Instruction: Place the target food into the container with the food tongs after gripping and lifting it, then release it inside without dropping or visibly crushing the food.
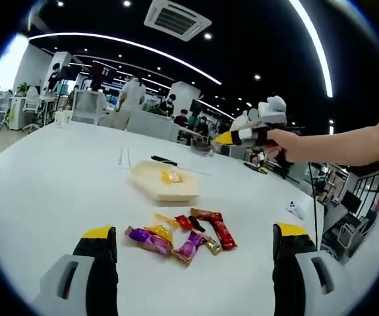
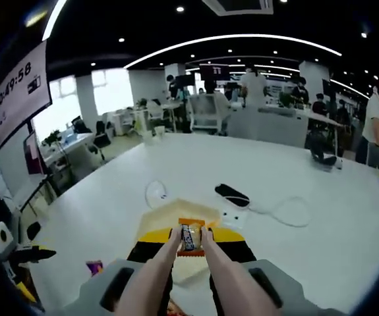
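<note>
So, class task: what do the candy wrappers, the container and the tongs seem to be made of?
Candy wrappers: shiny foil or plastic film, judging by the glints and crinkles. Container: pale cream, matte, probably plastic or pulp; the look leaves it open. Tongs, held in the right gripper: smooth and pinkish, perhaps silicone or plastic.

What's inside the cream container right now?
In the left gripper view, the shallow cream container holds one yellow-wrapped candy. In the right gripper view the tongs and their candy cover much of its interior; anything beneath can't be seen.
</note>
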### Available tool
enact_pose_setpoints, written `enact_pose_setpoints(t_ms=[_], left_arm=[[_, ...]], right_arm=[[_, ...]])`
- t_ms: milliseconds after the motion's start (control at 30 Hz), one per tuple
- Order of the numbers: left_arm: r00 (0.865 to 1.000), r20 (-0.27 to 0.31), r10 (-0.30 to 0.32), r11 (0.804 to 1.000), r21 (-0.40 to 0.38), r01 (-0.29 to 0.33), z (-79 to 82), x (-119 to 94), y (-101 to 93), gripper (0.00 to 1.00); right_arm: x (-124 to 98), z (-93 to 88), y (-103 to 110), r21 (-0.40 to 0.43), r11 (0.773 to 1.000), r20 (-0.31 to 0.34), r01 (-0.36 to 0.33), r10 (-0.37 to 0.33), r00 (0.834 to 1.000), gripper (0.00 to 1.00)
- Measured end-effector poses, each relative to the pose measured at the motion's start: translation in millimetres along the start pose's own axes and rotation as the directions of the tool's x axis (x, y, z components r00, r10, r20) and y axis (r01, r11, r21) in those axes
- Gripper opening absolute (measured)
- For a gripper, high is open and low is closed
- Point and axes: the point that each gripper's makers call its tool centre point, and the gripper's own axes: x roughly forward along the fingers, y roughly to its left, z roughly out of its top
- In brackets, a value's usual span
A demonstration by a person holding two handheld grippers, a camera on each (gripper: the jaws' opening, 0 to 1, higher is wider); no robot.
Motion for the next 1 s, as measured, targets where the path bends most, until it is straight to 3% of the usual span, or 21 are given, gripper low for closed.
enact_pose_setpoints(t_ms=[167, 400, 667, 1000], left_arm=[[1.000, 0.005, 0.005, 1.000, -0.021, -0.005, -6.2, -6, -6.4, 0.99], [1.000, -0.011, -0.009, 1.000, -0.008, 0.008, -12.4, -7, -17.1, 0.99], [1.000, 0.017, 0.015, 0.999, -0.032, -0.015, -6.0, -10, -4.6, 0.99], [0.999, 0.022, 0.049, 0.998, -0.035, -0.049, -4.9, -19, 12.5, 0.99]], right_arm=[[-2, 15.6, 3, -0.042, 0.999, -0.001, -0.014, 0.014, 1.000, 0.19], [8, 14.9, 12, -0.082, 0.996, -0.008, -0.039, 0.039, 0.999, 0.19], [13, 19.5, 16, -0.076, 0.996, -0.015, -0.055, 0.054, 0.998, 0.20], [16, 5.3, 31, -0.080, 0.993, -0.045, -0.083, 0.080, 0.996, 0.20]])
